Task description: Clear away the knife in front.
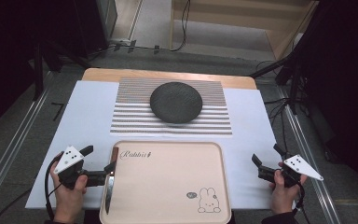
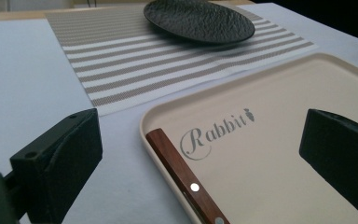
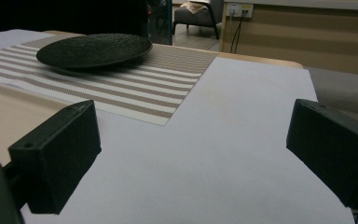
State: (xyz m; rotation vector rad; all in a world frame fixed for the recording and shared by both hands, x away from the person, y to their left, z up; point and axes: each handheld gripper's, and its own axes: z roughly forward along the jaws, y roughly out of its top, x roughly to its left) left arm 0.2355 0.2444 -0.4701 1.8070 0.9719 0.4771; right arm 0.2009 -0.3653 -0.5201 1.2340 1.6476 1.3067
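"Rabbit" in script on the beige tray [image 2: 270, 84]

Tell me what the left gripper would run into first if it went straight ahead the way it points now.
Probably the knife: its wooden handle lies along the tray's left rim, right between the left gripper's open jaws. Above the handle, it would likely pass over the tray floor; depth is hard to judge.

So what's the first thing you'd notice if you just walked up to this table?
Probably the big cream tray at the near edge, with "Rabbit" written on it and a little bunny drawn in one corner. A knife with a brown wooden handle lies along its left rim, right by the open left gripper. Farther back, a round black plate sits on a striped placemat.
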